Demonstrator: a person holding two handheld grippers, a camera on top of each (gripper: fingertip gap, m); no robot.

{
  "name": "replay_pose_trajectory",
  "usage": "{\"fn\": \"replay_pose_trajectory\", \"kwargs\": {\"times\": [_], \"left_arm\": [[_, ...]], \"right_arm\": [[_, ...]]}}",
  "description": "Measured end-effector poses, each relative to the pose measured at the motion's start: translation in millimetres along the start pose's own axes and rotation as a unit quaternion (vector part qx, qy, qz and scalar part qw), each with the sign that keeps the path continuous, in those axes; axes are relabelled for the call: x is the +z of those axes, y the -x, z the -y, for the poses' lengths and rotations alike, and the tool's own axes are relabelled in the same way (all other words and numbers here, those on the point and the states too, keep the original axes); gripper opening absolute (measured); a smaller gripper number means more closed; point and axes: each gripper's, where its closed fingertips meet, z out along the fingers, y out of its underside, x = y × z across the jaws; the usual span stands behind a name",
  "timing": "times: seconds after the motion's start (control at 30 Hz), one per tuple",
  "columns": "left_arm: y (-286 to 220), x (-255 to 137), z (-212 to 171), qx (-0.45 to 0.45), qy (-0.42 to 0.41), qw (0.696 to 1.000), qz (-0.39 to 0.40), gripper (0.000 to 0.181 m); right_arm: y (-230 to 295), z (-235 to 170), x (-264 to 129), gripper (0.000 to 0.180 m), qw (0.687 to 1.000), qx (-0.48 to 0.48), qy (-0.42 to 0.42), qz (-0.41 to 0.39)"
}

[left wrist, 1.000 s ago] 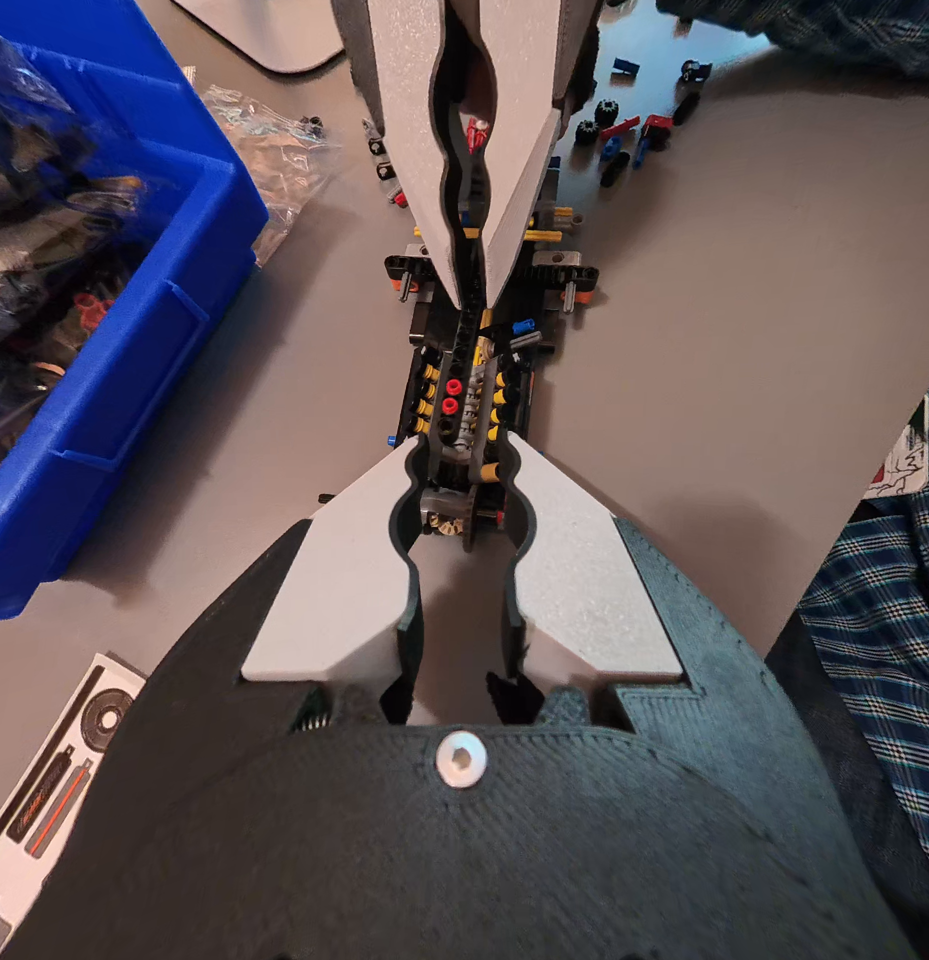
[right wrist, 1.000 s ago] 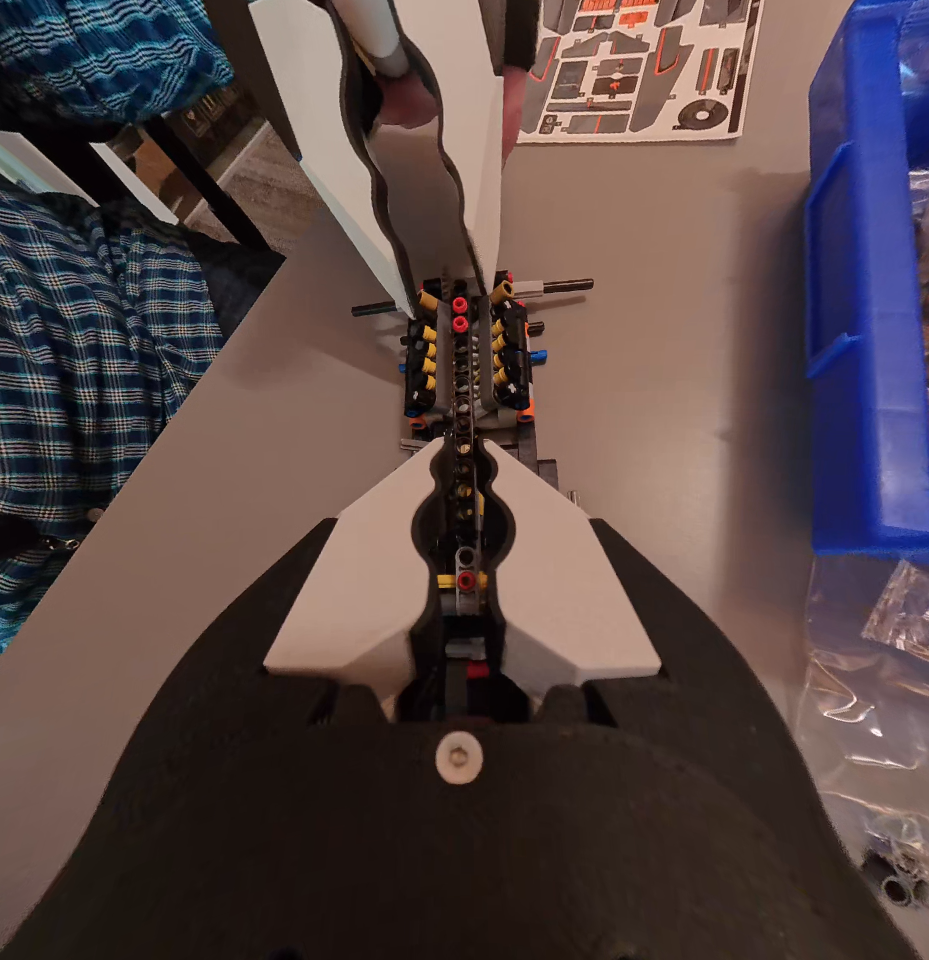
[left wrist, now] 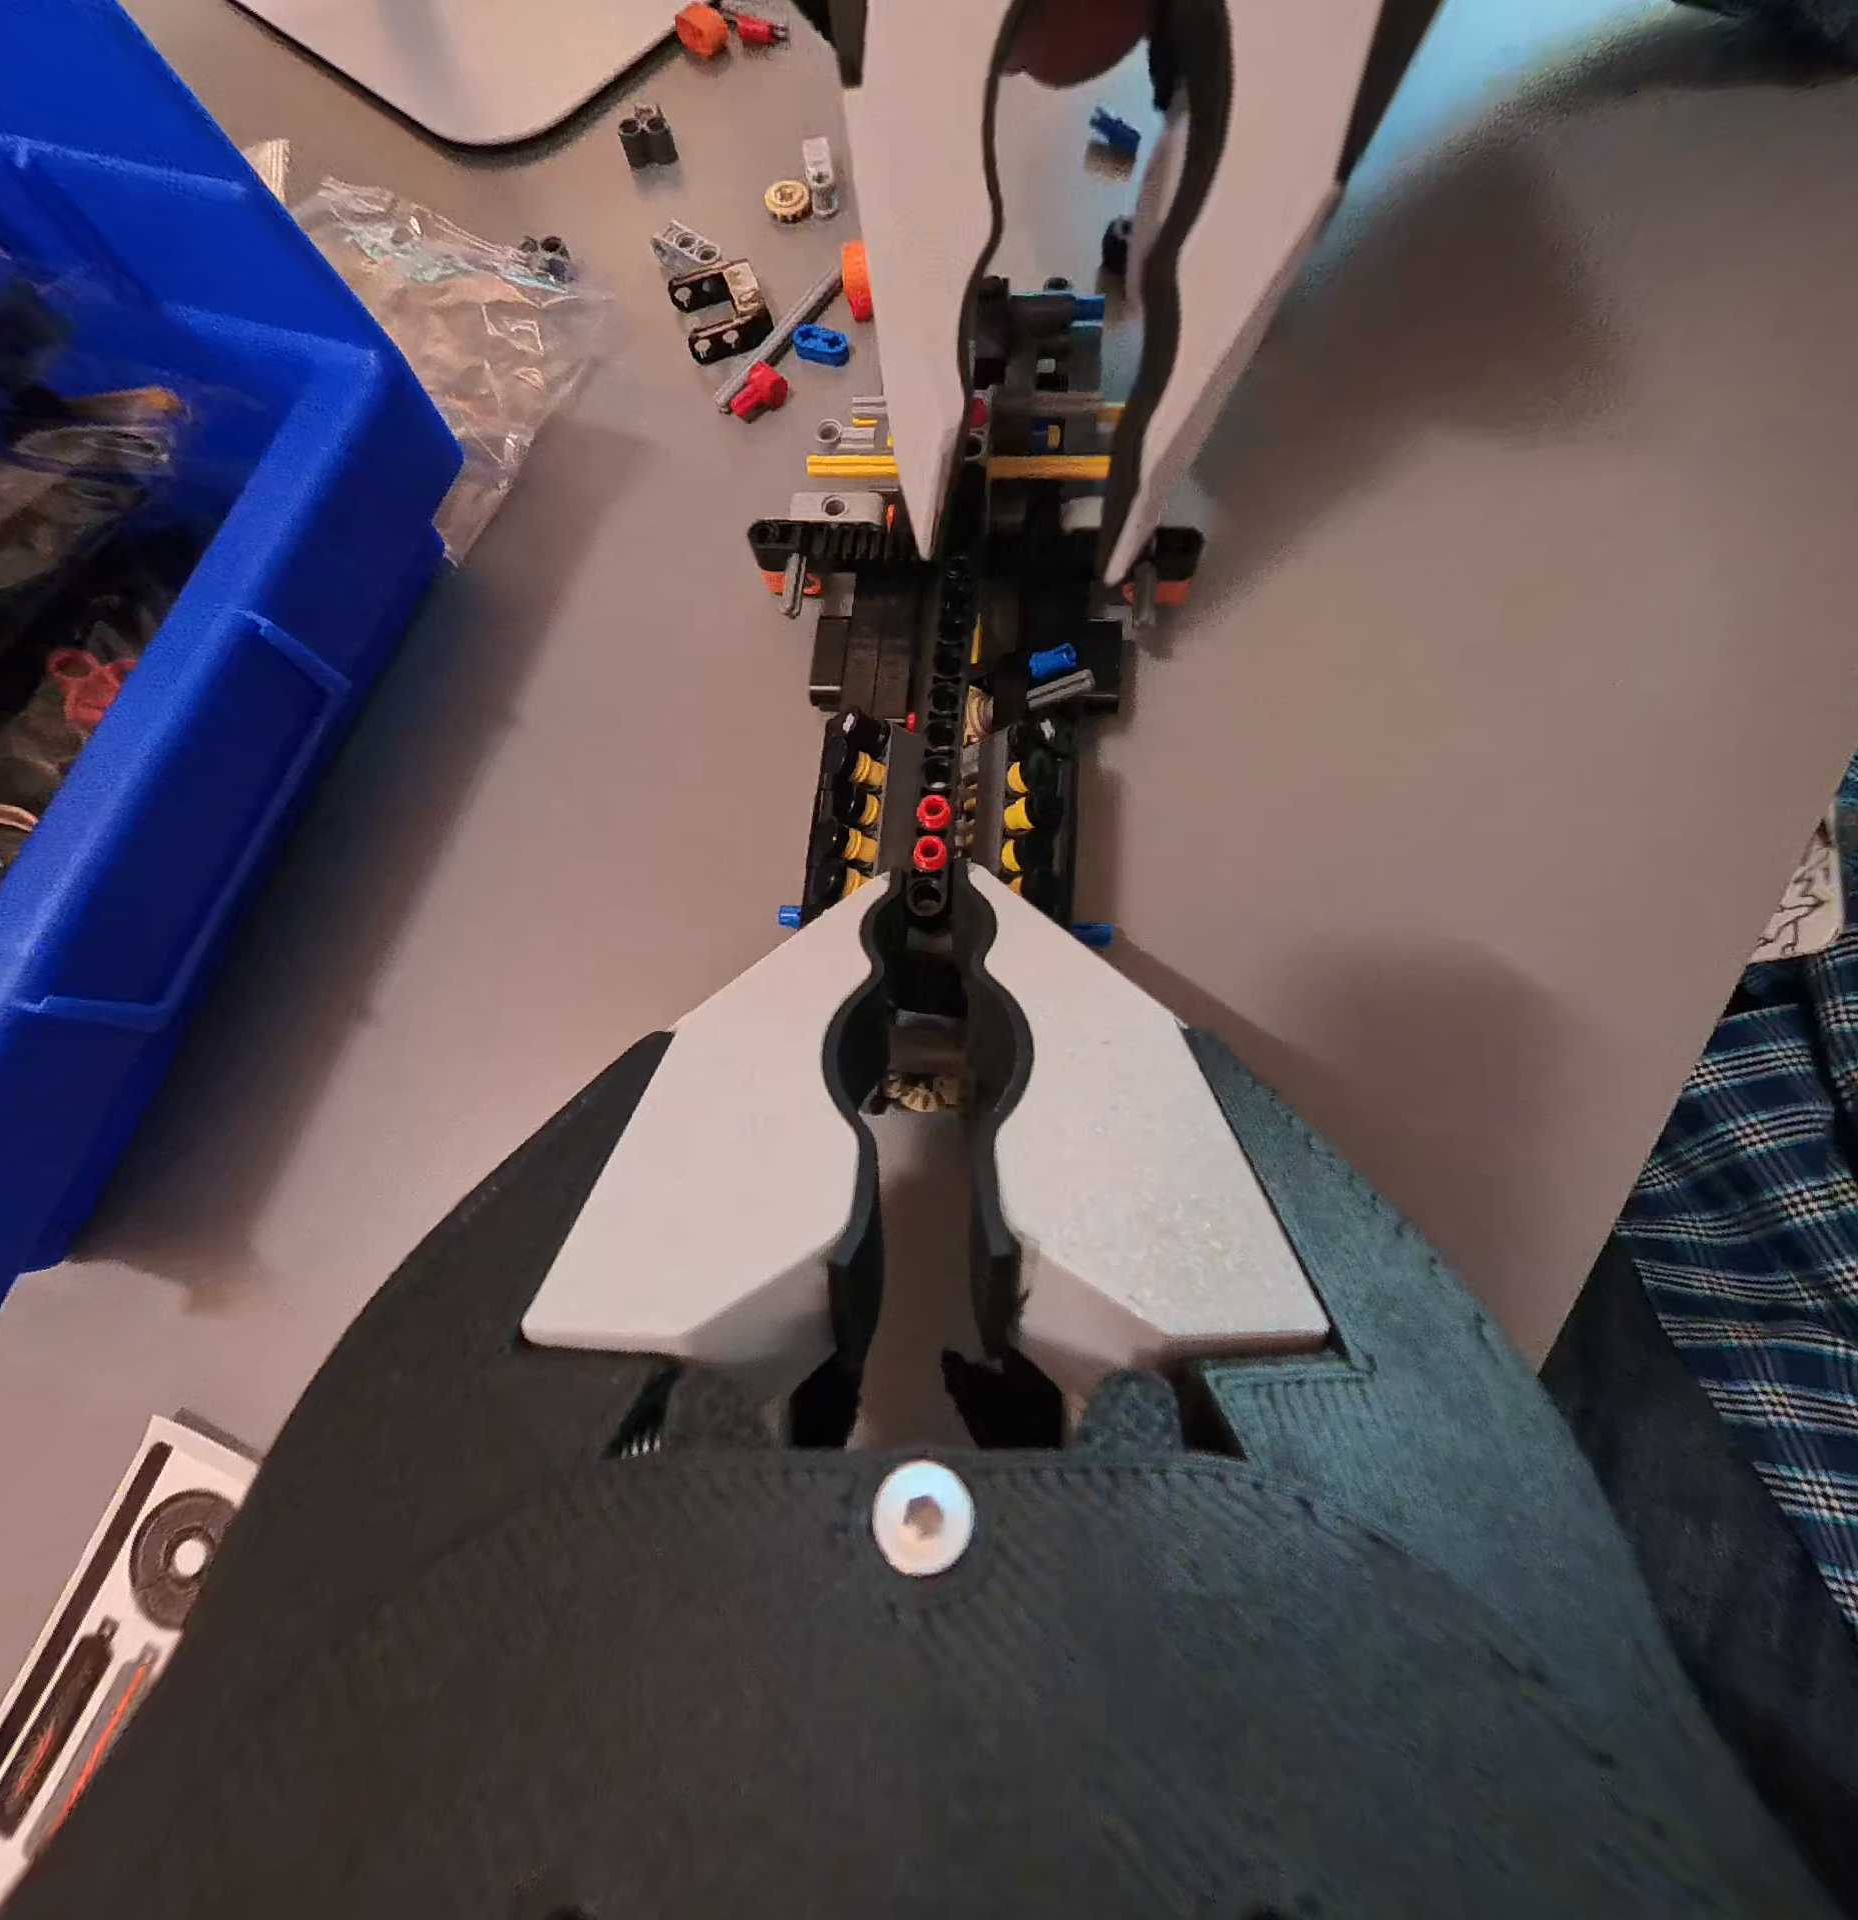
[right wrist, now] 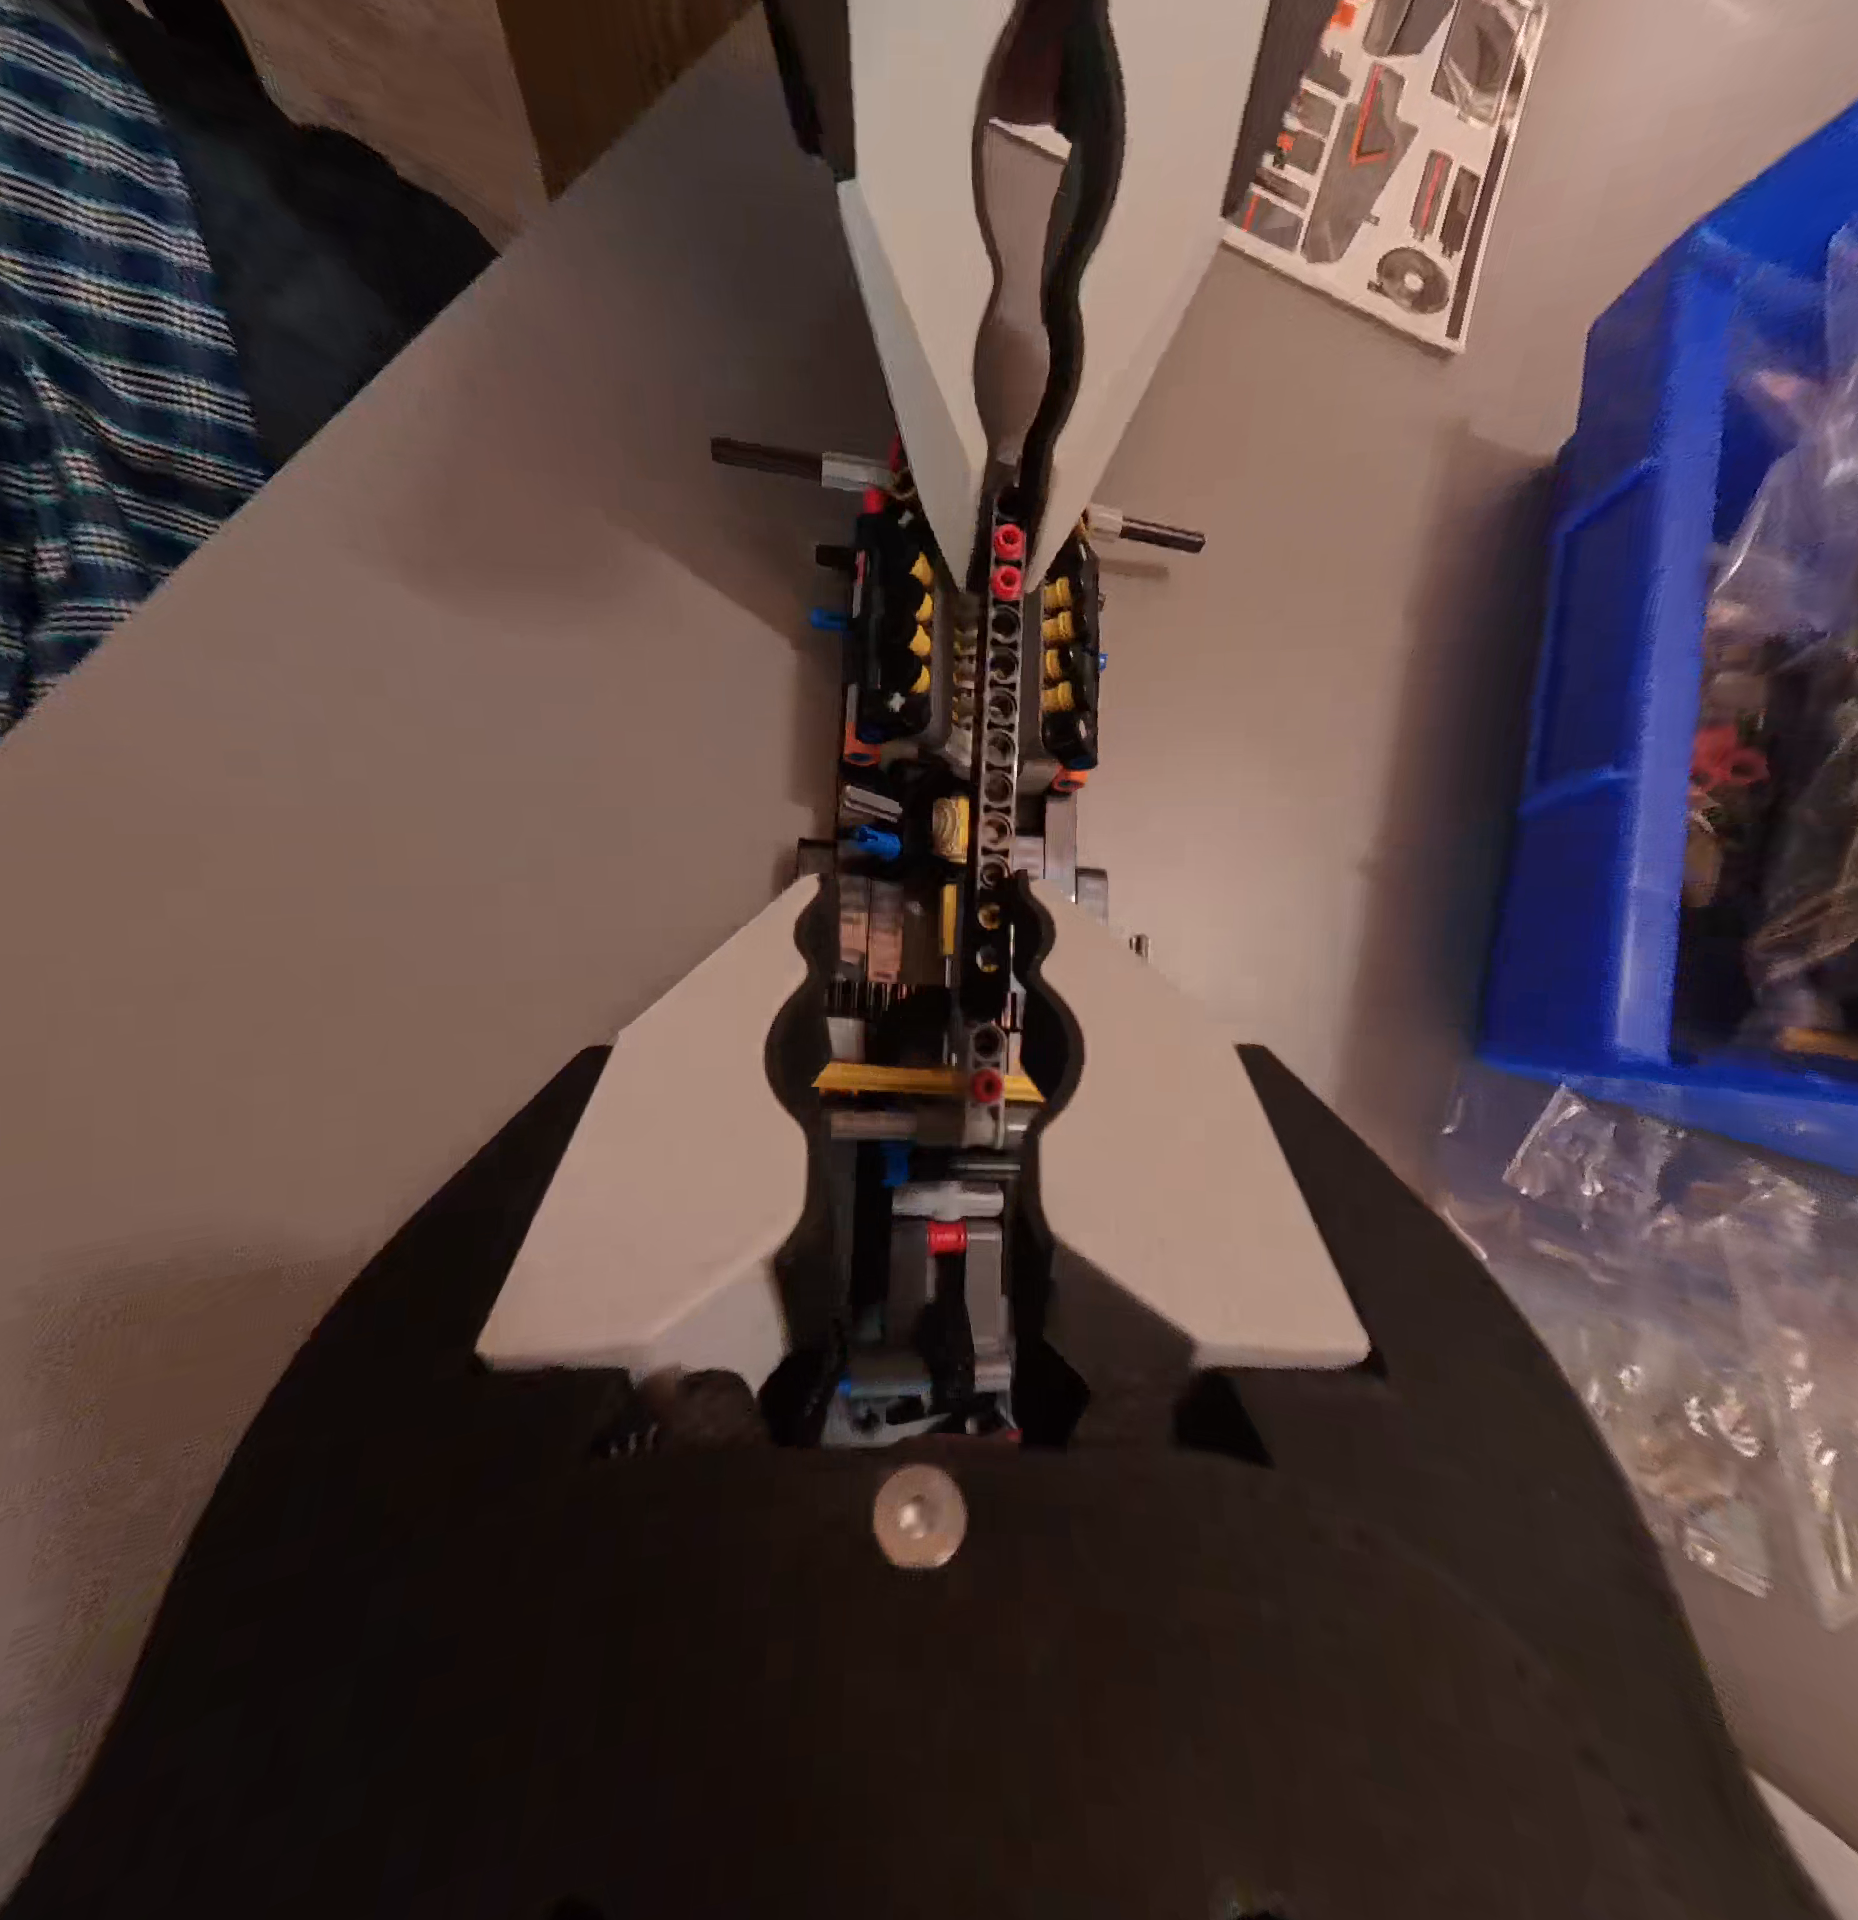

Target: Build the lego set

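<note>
Grey tabletop (left wrist: 1424,623) at centre carries the lego chassis (left wrist: 946,748), where since a second ago the left gripper (left wrist: 930,904) at 6 o'clock has clenched onto the long black beam (right wrist: 998,727) while the right gripper (right wrist: 925,914) has spread loose, likely handing over the hold.

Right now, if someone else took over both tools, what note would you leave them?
Left tool: shut on one end of the long black beam that runs along the top of the car frame.
Right tool: open, fingers either side of the beam over the frame's other end, gripping nothing.
The frame lies on the table, with loose pieces and the blue bin nearby.
Done: frame partly built.
Left: cannot tell if the beam is seated; many parts remain unused.
</note>
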Motion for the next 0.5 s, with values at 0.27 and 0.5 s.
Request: {"fn": "replay_pose_trajectory", "kwargs": {"times": [0.27,0.5], "left_arm": [[-1.0,0.8,7.6,-0.004,-0.017,1.000,-0.001,0.005],[-3.0,3.3,8.3,-0.009,-0.027,1.000,-0.007,0.005]], "right_arm": [[-6.4,-4.6,12.2,0.029,1.000,0.005,0.013,-0.020],[-10.3,-5.4,13.8,0.020,0.999,0.035,0.003,-0.016]]}}
